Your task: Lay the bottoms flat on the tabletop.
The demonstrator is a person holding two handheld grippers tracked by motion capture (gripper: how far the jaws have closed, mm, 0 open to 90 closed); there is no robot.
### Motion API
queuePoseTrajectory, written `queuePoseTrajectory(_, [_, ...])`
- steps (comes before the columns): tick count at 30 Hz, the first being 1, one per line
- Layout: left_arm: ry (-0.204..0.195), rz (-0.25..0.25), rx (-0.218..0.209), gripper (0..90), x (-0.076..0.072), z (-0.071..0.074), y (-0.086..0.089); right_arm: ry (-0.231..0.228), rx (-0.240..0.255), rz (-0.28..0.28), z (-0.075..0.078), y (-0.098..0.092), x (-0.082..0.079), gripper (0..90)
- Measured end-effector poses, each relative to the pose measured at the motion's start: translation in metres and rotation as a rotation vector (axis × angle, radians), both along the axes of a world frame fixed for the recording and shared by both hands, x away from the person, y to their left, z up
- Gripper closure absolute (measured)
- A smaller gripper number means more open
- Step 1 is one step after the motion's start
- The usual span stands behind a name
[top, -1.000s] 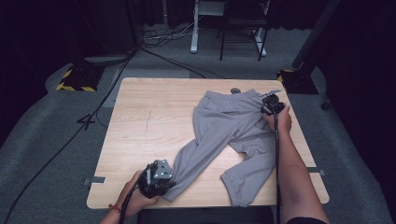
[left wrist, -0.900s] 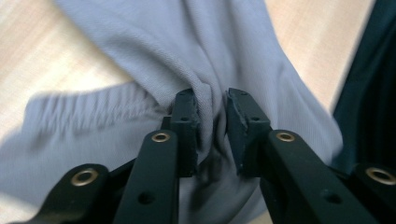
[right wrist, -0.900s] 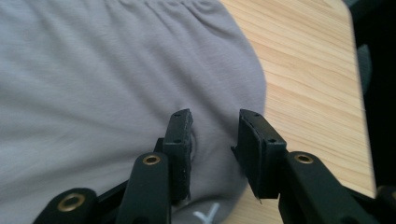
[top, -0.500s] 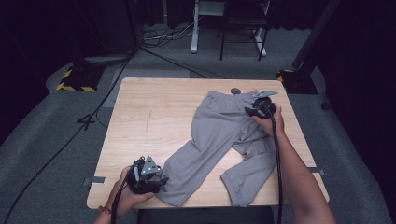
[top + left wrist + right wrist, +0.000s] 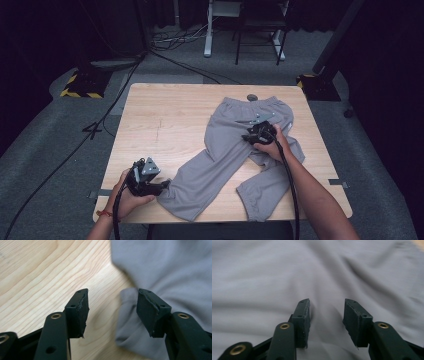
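Lying limp on the wooden worktop (image 5: 165, 115), soft grey cotton sweatpants (image 5: 235, 135) need hem or waistband pinches; left gripper (image 5: 112, 312) and right gripper (image 5: 326, 320) fingers released, having just opened, nothing between them.

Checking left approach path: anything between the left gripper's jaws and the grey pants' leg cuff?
Nothing. In the left gripper view the left gripper stands open over bare wood of the table, and the cuff edge of the grey pants already reaches in beside one pad.

No text, label, brand or number can be read anywhere. The one sign-like marking is a yellow-and-black hazard stripe (image 5: 79, 93) on the floor, left of the tabletop (image 5: 165, 120).
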State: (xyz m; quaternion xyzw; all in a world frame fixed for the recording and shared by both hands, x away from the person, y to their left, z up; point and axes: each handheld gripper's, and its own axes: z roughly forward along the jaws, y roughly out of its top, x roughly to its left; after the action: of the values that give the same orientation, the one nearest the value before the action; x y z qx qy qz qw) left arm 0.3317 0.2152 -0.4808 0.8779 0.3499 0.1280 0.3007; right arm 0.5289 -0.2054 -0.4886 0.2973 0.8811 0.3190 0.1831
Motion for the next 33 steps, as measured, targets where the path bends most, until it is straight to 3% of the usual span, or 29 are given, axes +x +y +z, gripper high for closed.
queuePoseTrajectory(3, [0.020,-0.030,0.013,45.1,-0.001,-0.003,-0.001,-0.030,-0.046,-0.106,0.001,-0.018,0.013,59.6])
queuePoseTrajectory(7, [0.041,-0.077,-0.007,47.1,-0.002,-0.006,-0.008,-0.028,-0.067,-0.252,0.002,-0.047,0.031,59.7])
queuePoseTrajectory(10, [0.054,-0.113,-0.001,47.4,-0.004,-0.005,-0.013,-0.047,-0.122,-0.338,0.004,-0.066,0.038,58.9])
queuePoseTrajectory(15, [0.091,-0.183,-0.007,48.5,-0.011,-0.004,-0.021,-0.028,-0.102,-0.434,0.004,-0.096,0.045,57.5])
queuePoseTrajectory(18, [0.115,-0.273,-0.017,52.7,-0.020,-0.002,-0.032,-0.014,-0.080,-0.486,0.004,-0.108,0.047,56.5])
queuePoseTrajectory(21, [0.119,-0.341,-0.003,46.5,-0.026,-0.001,-0.045,-0.011,-0.073,-0.509,0.004,-0.112,0.047,54.5])
queuePoseTrajectory(24, [0.116,-0.407,-0.005,40.3,-0.035,-0.001,-0.057,-0.029,-0.061,-0.482,0.006,-0.108,0.041,54.0])
queuePoseTrajectory(27, [0.101,-0.431,0.015,30.4,-0.041,-0.002,-0.070,-0.058,0.017,-0.390,0.016,-0.098,0.026,53.4])
queuePoseTrajectory(29, [0.092,-0.429,0.034,33.6,-0.043,-0.003,-0.077,-0.075,0.085,-0.271,0.027,-0.084,0.007,52.9])
queuePoseTrajectory(30, [0.088,-0.439,0.032,34.3,-0.042,-0.003,-0.080,-0.084,0.089,-0.224,0.030,-0.078,-0.001,51.3])
queuePoseTrajectory(33, [0.068,-0.432,0.030,46.9,-0.040,-0.003,-0.086,-0.056,0.148,0.002,0.040,-0.052,-0.041,47.6])
